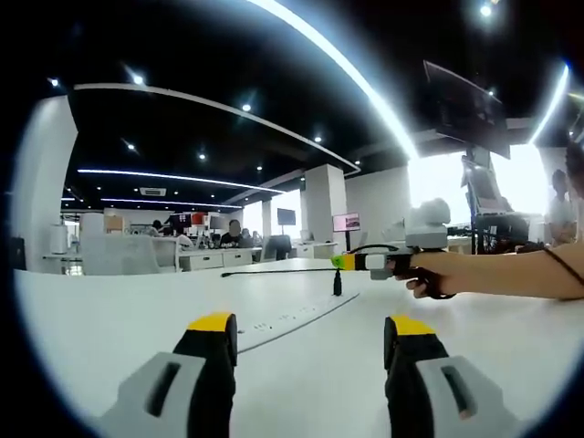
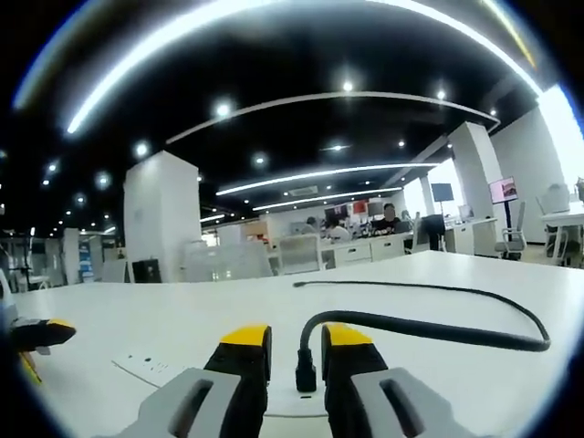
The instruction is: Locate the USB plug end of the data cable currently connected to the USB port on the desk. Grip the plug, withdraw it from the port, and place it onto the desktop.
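The right gripper (image 2: 297, 351) has narrow jaws flanking the upright plug (image 2: 305, 372), its cable (image 2: 429, 330) trailing across the desk (image 2: 182, 333); the left gripper (image 1: 312, 339) gapes wide.

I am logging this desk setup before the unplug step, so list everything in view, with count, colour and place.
USB plug: one, black, upright in the desk port, between the right gripper's jaws.
Data cable: one, black, loops from the plug across the desk to the right and back.
Desk: one, white, under both grippers.
Power strip panel: one, white, set in the desk left of the plug.
Office background: white pillars, desks, monitors, seated people, far away.
Left gripper: one, grey with black jaws and yellow tips, open over bare desk.
Right gripper: one, same colours, jaws either side of the plug; whether they touch it I cannot tell.
Hand: one, holding the right gripper.
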